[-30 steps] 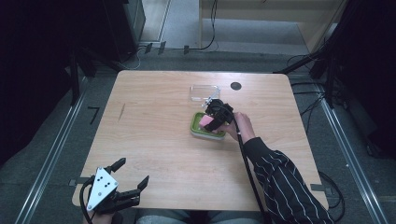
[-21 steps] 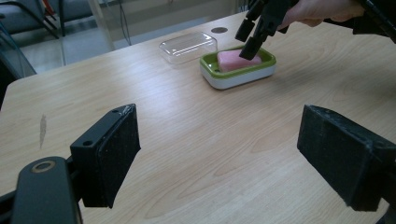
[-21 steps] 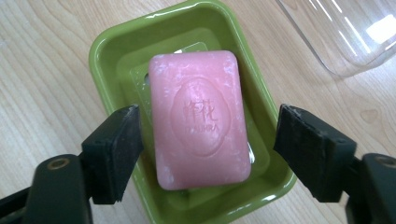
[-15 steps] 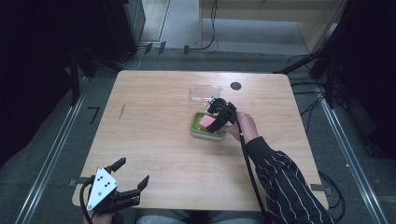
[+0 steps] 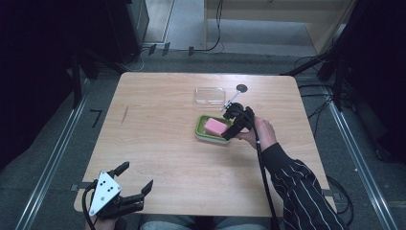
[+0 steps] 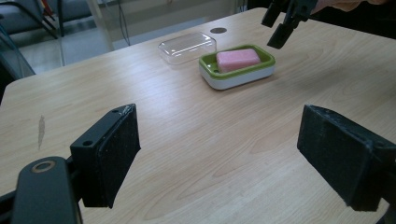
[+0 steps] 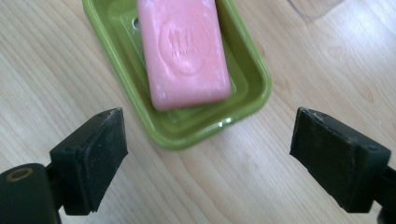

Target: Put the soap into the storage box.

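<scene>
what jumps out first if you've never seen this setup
The pink soap draws the eye, lying in a green dish right of the table's middle. The right gripper hangs just above the dish's near right edge, its jaws just opened wide with nothing between them. A clear lid lies on the table just beyond the dish, and the left gripper sits open at the near left corner.

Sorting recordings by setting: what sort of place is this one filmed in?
Probably a lab or recording room, not a home: a bare wooden table stands on grey carpet between metal floor rails, with cables trailing across the floor behind it.
</scene>
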{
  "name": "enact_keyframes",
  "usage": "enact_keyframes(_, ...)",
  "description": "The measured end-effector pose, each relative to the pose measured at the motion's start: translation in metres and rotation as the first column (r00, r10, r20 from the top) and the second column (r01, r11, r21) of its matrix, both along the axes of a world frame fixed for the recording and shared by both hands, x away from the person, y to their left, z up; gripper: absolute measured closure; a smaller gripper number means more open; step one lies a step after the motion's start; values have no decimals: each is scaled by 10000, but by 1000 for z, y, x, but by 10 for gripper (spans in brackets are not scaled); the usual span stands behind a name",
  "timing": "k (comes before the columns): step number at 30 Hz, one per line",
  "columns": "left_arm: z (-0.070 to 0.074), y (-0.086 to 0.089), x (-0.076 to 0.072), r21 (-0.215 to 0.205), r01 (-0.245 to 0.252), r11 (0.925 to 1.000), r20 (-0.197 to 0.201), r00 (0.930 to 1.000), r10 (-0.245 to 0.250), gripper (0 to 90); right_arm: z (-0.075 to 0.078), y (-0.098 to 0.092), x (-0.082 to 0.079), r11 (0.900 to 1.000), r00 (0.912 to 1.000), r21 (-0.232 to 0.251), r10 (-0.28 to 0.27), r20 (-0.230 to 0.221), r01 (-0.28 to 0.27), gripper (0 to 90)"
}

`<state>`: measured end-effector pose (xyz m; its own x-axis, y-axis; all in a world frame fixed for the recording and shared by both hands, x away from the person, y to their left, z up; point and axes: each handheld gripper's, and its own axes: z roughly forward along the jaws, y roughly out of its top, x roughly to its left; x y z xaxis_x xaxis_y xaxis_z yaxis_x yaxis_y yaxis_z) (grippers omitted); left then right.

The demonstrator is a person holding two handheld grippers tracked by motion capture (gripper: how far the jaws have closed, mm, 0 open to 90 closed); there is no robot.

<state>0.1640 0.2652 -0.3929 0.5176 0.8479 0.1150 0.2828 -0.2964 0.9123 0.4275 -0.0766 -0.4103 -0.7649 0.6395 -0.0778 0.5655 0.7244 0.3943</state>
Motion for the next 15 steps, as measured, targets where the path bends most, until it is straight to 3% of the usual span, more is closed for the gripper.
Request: enact_keyframes(15,0,-1,1,4,51,10000,23,10000,-51,139,5,-23,-25,9981,9987,-456,-438,-264,426,98)
